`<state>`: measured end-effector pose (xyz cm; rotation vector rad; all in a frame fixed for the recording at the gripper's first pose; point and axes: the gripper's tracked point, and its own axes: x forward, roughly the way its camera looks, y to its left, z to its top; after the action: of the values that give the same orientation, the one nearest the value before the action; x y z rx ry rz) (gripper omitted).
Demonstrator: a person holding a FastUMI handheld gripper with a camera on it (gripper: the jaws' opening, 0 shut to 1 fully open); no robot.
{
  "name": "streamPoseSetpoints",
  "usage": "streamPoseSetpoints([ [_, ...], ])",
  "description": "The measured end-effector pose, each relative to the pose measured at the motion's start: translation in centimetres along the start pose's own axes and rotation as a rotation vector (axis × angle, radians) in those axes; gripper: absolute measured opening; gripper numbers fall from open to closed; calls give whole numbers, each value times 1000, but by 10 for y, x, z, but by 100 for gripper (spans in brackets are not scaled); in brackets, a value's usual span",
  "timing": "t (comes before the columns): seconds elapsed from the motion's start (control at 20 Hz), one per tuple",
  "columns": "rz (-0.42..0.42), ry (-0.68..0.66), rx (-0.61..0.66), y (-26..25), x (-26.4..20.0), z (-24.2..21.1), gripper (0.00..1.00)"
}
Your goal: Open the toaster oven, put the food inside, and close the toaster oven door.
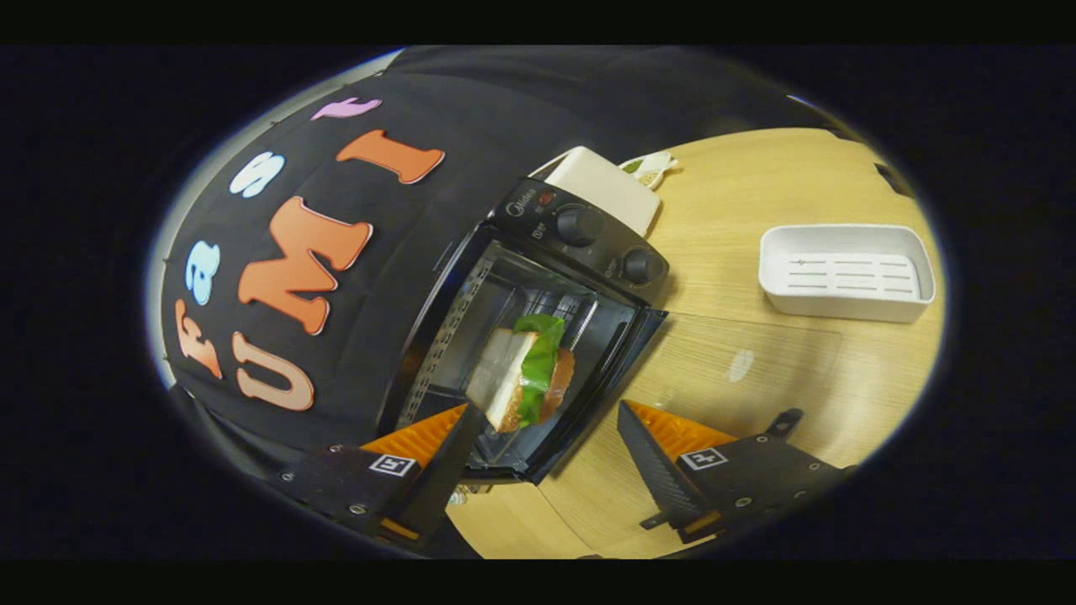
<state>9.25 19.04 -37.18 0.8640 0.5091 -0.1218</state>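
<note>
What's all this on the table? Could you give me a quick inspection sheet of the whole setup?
Surface: pale wooden table, bare between the things.
Job's things: black toaster oven with its glass door folded down open; a sandwich of bread, green leaf and brown filling sits inside on the rack.
Clutter: white slotted tray beyond the door; a white box behind the oven; a small dish past that, contents too small to tell.
Tool: tool open, fingers wide apart, holding nothing; sandwich just ahead of them.
Cables: nothing seen.
Surroundings: black cloth wall beside the oven.
</note>
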Motion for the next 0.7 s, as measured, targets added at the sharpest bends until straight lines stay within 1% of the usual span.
streamPoseSetpoints([
  [0.35,28,9,-436,-3,-62,13,98],
  [0.55,0,22,-737,-14,-81,13,98],
  [0.7,-20,57,-910,-31,-91,1,99],
])
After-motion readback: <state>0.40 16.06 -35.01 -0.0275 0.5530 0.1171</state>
